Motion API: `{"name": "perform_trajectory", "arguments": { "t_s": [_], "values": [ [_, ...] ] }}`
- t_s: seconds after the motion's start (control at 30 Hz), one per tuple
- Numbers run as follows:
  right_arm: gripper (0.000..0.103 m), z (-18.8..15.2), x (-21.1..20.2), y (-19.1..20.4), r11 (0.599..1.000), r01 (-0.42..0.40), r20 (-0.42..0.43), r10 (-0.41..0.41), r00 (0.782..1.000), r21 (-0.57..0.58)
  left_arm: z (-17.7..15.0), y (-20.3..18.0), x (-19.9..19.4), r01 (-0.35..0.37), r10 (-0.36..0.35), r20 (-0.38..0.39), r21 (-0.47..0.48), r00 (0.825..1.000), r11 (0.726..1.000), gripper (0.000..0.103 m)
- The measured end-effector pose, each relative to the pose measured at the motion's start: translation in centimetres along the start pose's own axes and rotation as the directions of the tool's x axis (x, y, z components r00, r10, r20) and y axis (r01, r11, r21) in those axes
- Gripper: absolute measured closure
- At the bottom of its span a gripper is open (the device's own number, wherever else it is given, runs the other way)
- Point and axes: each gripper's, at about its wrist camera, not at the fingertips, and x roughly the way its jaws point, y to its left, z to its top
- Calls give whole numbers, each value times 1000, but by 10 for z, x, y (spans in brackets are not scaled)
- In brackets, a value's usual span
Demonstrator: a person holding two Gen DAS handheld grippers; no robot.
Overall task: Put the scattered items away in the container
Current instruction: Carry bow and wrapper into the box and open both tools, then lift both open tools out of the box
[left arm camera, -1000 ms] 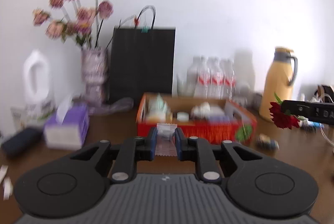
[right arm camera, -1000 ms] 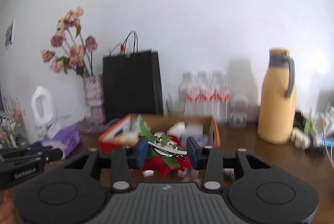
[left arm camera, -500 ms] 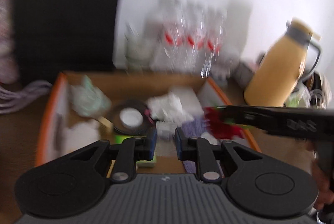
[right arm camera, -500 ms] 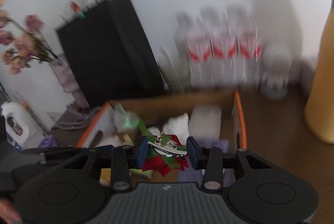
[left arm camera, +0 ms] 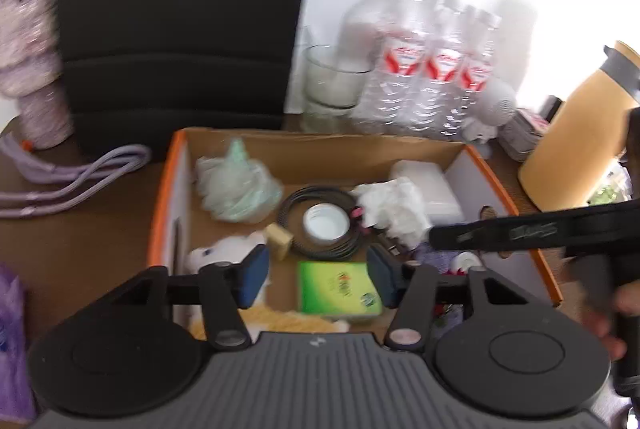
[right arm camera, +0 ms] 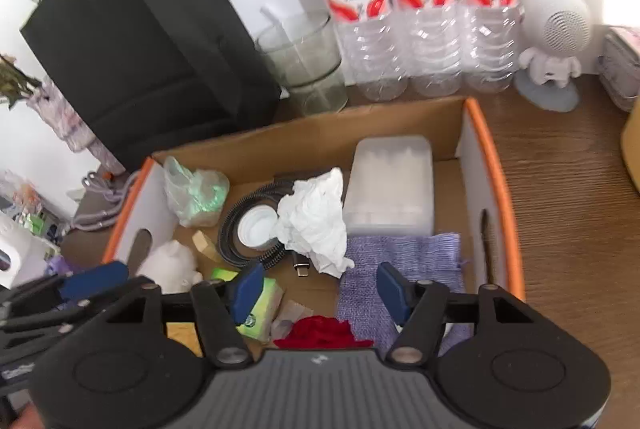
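Both tools spread empty over box, red flower half hidden.

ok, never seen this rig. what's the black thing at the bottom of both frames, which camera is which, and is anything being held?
No robot here: a person holds a two-finger gripper in each hand, each with a fisheye camera looking along its fingers. The black shape at the bottom is the gripper's own body.

The left wrist view shows the left gripper; the right wrist view shows the right gripper. Both hang over an orange-rimmed cardboard box, jaws open, holding nothing.

In the box: a coiled cable, crumpled tissue, a clear plastic case, a purple pouch, a green packet and a red flower. Water bottles stand behind on the wooden table.
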Motion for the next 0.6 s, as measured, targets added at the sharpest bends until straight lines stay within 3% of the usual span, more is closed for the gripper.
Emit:
{"name": "perform_trajectory", "arguments": {
  "t_s": [0.1, 0.27, 0.37, 0.4, 0.43, 0.47, 0.5, 0.53, 0.57, 0.6],
  "values": [
    [30, 0, -23, 3, 999, 45, 14, -45, 999, -11, -5, -3, -10, -44, 44, -19, -2, 999, 999, 26],
    [24, -11, -66, 7, 995, 95, 56, -93, 994, -26, -15, -9, -37, -74, 75, 54, -20, 996, 997, 1],
    [23, -22, -88, 14, 996, 86, 97, -82, 992, -37, -22, -13, -56, -133, 134, 149, -13, 980, 991, 1],
    [23, -26, -94, 16, 996, 83, 121, -77, 990, -44, -27, -15, -65, -159, 157, 211, -7, 965, 987, 1],
    [23, -31, -101, 20, 995, 84, 154, -74, 985, -58, -36, -18, -77, -186, 178, 299, -3, 938, 983, 1],
    [23, -39, -109, 25, 993, 88, 211, -70, 975, -81, -47, -21, -88, -207, 190, 396, 0, 898, 978, 1],
    [23, -50, -118, 32, 987, 103, 305, -61, 950, -124, -61, -25, -98, -222, 194, 498, -3, 845, 975, 1],
    [23, -66, -126, 41, 974, 135, 421, -45, 906, -185, -76, -28, -106, -229, 192, 582, -10, 790, 973, 0],
    [23, -84, -131, 47, 955, 173, 532, -18, 846, -242, -90, -30, -112, -228, 190, 639, -23, 745, 973, 0],
    [21, -103, -133, 52, 933, 206, 617, 20, 787, -294, -102, -31, -115, -219, 188, 668, -39, 720, 975, 0]
  ]
}}
